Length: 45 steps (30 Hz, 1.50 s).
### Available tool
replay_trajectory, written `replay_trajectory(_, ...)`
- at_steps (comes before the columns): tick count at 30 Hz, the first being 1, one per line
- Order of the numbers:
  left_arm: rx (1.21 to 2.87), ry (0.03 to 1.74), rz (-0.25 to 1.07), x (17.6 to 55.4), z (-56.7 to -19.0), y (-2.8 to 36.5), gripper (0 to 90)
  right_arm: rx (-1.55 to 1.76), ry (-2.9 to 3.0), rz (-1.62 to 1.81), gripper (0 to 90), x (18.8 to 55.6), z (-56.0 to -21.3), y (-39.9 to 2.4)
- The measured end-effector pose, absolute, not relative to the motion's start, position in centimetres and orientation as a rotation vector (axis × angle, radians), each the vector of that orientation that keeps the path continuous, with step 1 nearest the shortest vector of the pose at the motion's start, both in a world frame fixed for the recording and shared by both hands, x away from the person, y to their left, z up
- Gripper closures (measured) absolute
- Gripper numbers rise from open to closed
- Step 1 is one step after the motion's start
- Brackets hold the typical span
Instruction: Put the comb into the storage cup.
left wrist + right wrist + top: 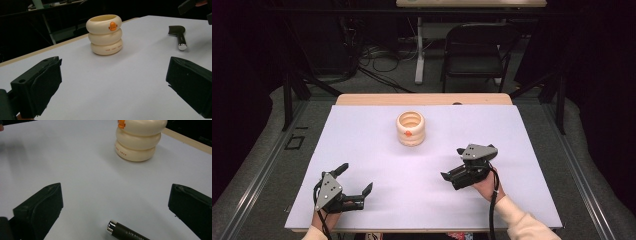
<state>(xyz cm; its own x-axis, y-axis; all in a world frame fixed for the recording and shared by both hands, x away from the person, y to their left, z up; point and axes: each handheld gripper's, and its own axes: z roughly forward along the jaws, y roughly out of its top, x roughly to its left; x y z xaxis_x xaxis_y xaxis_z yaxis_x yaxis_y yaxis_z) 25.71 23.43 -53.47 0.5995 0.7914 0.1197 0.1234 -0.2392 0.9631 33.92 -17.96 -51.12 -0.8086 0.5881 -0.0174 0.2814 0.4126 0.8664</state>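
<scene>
The right gripper (450, 162) is being held by a hand (488, 188) over the white table sheet (377, 145), at about four o'clock from the sheet's middle in the high view. Its jaws are being kept spread wide, and nothing is being gripped between them. In the right gripper view, a dark brown cylindrical tube with a shiny silver cap (126, 233) is lying flat on the sheet in the gap between the two black jaws, close to the lower edge, with its silver end turned toward ten o'clock. No contact between the jaws and the tube is being shown; each jaw is standing well to its own side of it. In the left gripper view the same tube (179, 37) is being seen at about two o'clock, resting on the sheet with the silver end nearest the camera.

The left gripper (356, 180) is being held low near the sheet's seven o'clock corner in the high view, its jaws likewise being kept wide apart and empty, with only bare sheet between them.

A cream-coloured plastic holder shaped like three stacked rings, marked with a small orange duck bill (410, 128), is standing upright at about twelve o'clock from the sheet's middle, well apart from both grippers. It is also being shown beyond each gripper's jaws in the left gripper view (104, 34) and the right gripper view (138, 138).
</scene>
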Motion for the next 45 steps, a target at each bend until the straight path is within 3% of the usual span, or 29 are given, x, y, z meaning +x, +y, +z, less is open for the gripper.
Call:
replay_trajectory(11, 1.717, 0.756, 0.754, 25.7, -53.4, 23.4, 0.1, 0.796, 2.38, 1.324, 0.2, 35.3, -51.4, -17.4)
replay_trajectory(16, 1.722, 0.758, 0.751, 25.8, -53.5, 23.3, 0.0, 0.805, 2.374, 1.317, 14.9, 35.9, -51.5, -17.3)
replay_trajectory(19, 1.722, 0.757, 0.751, 25.8, -53.5, 23.3, 0.0, 0.814, 2.372, 1.308, 18.8, 36.0, -51.6, -17.2)
replay_trajectory(20, 1.722, 0.759, 0.75, 25.8, -53.5, 23.3, 0.1, 0.822, 2.371, 1.289, 34.1, 36.2, -51.7, -17.2)
replay_trajectory(22, 1.722, 0.759, 0.75, 25.8, -53.5, 23.3, 0.0, 0.822, 2.38, 1.283, 38.2, 36.3, -51.8, -17.1)
replay_trajectory(23, 1.724, 0.762, 0.749, 25.9, -53.5, 23.4, 0.1, 0.802, 2.413, 1.249, 60.3, 36.4, -52.0, -17.0)
replay_trajectory(24, 1.724, 0.766, 0.749, 25.9, -53.5, 23.4, 0.1, 0.789, 2.426, 1.226, 64.3, 36.5, -52.1, -16.9)
replay_trajectory(25, 1.725, 0.767, 0.746, 26.0, -53.6, 23.3, 0.0, 0.788, 2.438, 1.207, 74.1, 36.5, -52.2, -16.8)
replay_trajectory(26, 1.725, 0.767, 0.746, 26.0, -53.6, 23.3, 0.1, 0.788, 2.438, 1.207, 74.1, 36.5, -52.2, -16.8)
replay_trajectory(29, 1.737, 0.755, 0.745, 26.0, -53.6, 23.3, 0.1, 0.772, 2.483, 1.133, 90.0, 36.5, -52.7, -16.3)
replay_trajectory(45, 1.742, 0.744, 0.749, 25.9, -53.5, 23.2, 0.2, 0.77, 2.562, 1.012, 90.0, 36.3, -53.3, -15.8)
